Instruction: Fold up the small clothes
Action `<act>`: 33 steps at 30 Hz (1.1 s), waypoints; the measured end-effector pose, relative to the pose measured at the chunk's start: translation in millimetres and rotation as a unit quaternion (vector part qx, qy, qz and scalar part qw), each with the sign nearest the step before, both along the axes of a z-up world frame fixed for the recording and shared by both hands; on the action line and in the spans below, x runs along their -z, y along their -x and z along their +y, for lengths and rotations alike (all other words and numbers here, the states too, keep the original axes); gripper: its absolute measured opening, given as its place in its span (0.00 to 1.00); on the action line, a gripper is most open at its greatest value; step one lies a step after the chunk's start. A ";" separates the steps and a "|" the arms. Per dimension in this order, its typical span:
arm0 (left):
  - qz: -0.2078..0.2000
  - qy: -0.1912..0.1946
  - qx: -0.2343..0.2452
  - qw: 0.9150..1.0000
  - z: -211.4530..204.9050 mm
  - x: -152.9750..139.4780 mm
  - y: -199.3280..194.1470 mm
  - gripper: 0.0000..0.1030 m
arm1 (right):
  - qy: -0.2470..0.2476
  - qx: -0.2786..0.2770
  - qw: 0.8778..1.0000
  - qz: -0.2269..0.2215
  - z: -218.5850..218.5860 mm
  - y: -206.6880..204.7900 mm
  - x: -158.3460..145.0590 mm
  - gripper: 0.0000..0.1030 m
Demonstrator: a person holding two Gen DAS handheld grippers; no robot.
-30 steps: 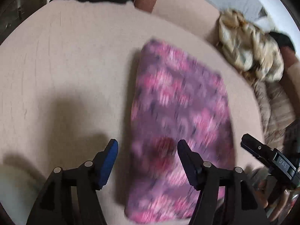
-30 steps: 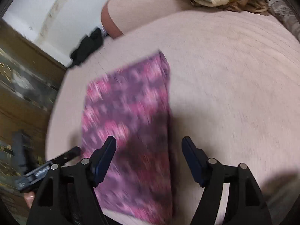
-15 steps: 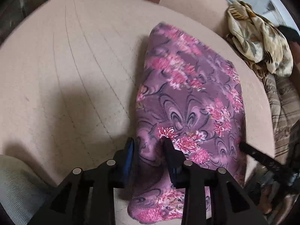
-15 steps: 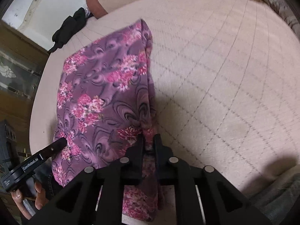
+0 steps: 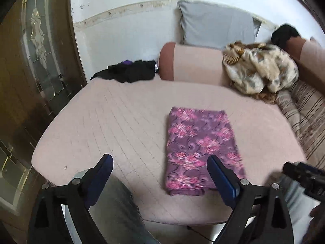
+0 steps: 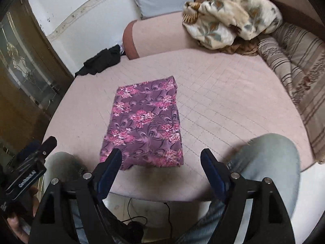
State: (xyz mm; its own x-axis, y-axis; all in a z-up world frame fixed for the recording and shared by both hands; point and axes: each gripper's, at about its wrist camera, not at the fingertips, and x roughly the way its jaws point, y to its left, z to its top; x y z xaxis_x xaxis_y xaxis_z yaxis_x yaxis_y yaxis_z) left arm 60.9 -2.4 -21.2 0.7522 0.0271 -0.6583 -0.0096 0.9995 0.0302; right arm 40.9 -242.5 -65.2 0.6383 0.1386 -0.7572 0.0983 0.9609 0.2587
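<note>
A purple cloth with pink flowers (image 5: 201, 148) lies folded into a flat rectangle on the pink quilted bed (image 5: 121, 122); it also shows in the right wrist view (image 6: 146, 124). My left gripper (image 5: 160, 164) is open and empty, held above the bed's near edge, to the left of the cloth's near end. My right gripper (image 6: 161, 158) is open and empty, raised over the cloth's near edge. Neither gripper touches the cloth.
A black garment (image 5: 130, 72) lies at the bed's far left corner. A pink bolster (image 5: 193, 63), a grey pillow (image 5: 217, 28) and a crumpled floral blanket (image 5: 260, 69) sit at the back. A striped cushion (image 6: 300, 77) is at the right. The person's knees in jeans (image 6: 270, 158) are at the bed's near edge.
Both grippers were shut on the cloth's near edge half a second ago. They have let go, opened wide and pulled back and up. The cloth now lies flat.
</note>
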 end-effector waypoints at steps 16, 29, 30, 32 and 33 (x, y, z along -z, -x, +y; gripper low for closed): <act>-0.025 0.008 0.003 1.000 4.2 -50.6 50.7 0.97 | 0.018 -0.030 0.997 -0.065 20.1 46.1 -64.6 0.78; -0.022 0.003 0.001 1.000 1.1 -52.3 58.1 0.97 | 0.034 -0.032 0.996 -0.071 25.2 52.3 -68.3 0.78; -0.023 0.004 0.000 1.000 2.2 -52.5 58.4 0.97 | 0.034 -0.031 0.996 -0.073 26.9 54.2 -68.1 0.78; -0.022 0.007 -0.003 1.000 4.9 -52.3 57.5 0.97 | 0.040 -0.033 0.996 -0.075 27.2 55.0 -68.4 0.78; -0.020 0.008 -0.003 1.000 5.9 -51.8 56.4 0.97 | 0.044 -0.034 0.996 -0.076 26.7 55.0 -68.3 0.78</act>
State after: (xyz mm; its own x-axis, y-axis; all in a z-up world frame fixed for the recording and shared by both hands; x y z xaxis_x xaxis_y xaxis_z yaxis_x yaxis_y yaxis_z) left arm 4.5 3.5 30.6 0.7781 0.0212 -0.6278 -0.0168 0.9998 0.0130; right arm -14.1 -215.8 3.2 0.7377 0.1222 -0.6640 -0.0015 0.9838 0.1793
